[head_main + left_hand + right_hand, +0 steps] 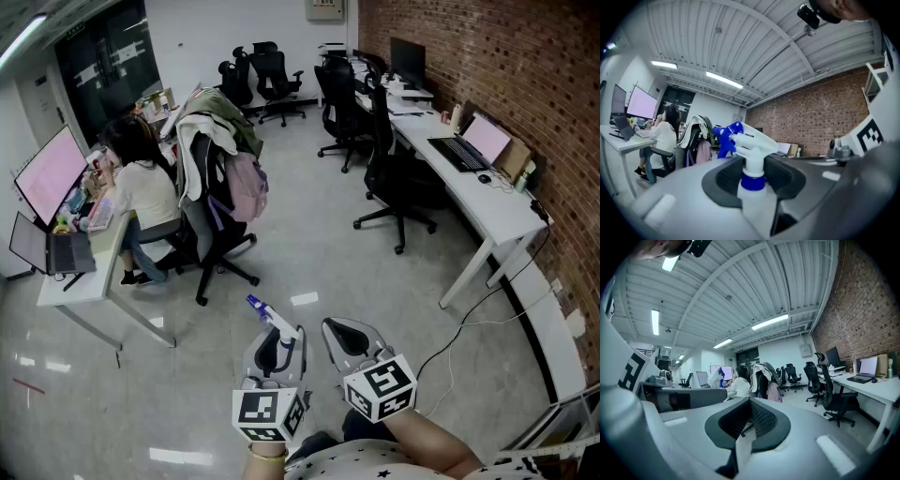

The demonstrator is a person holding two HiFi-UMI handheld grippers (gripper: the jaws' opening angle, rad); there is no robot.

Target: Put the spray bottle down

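Note:
A white spray bottle with a blue nozzle and collar stands upright between the jaws of my left gripper, low in the head view and well above the floor. In the left gripper view the bottle fills the middle, its neck clamped between the dark pads of the left gripper, nozzle pointing left. My right gripper hangs just right of it, jaws together with nothing in them. In the right gripper view the right gripper shows its pads meeting.
Grey office floor lies below. A seated person works at a white desk with monitors on the left. A chair draped with clothes stands nearby. A long white desk with laptop and black chairs runs along the brick wall.

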